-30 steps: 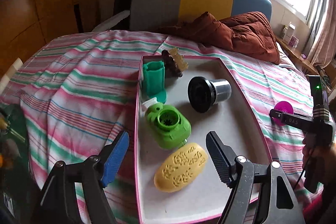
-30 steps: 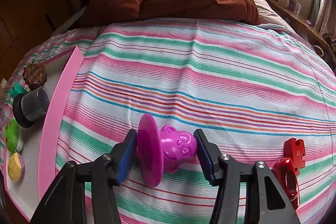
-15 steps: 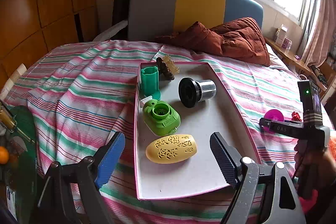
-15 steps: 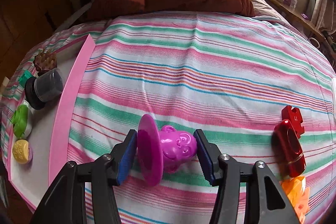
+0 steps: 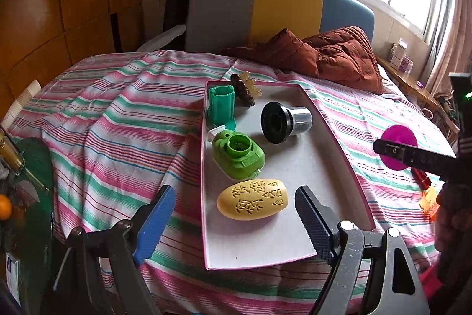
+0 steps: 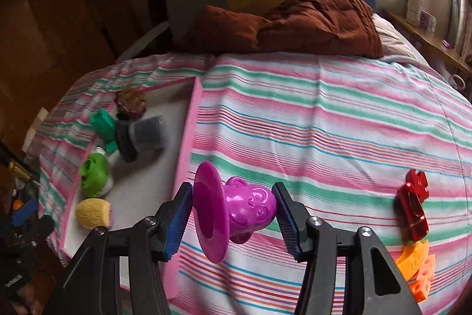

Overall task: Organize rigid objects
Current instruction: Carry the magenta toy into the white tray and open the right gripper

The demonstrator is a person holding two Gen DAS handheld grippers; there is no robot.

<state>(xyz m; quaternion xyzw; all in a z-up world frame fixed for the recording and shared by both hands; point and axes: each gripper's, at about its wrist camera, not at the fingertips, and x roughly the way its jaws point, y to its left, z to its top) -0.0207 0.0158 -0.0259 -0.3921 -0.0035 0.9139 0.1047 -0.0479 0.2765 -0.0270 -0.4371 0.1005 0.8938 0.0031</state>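
Note:
My right gripper (image 6: 231,216) is shut on a magenta monkey-faced toy (image 6: 236,210) and holds it above the striped bedspread, just right of the pink-rimmed tray (image 6: 188,126). The toy also shows in the left wrist view (image 5: 398,148). The tray (image 5: 312,167) holds a yellow oval piece (image 5: 253,202), a green round piece (image 5: 239,154), a teal cup (image 5: 221,107), a black-and-grey cylinder (image 5: 284,122) and a brown piece (image 5: 242,89). My left gripper (image 5: 231,214) is open and empty, held back over the tray's near end.
A red piece (image 6: 413,204) and an orange piece (image 6: 419,264) lie on the bedspread at the right. A brown quilt (image 6: 295,19) is bunched at the bed's head. A side table with a bottle (image 5: 11,155) stands at the left.
My right gripper has lifted the magenta toy and carried it left, close to the tray's rim. My left gripper has pulled back and up from the tray, still open.

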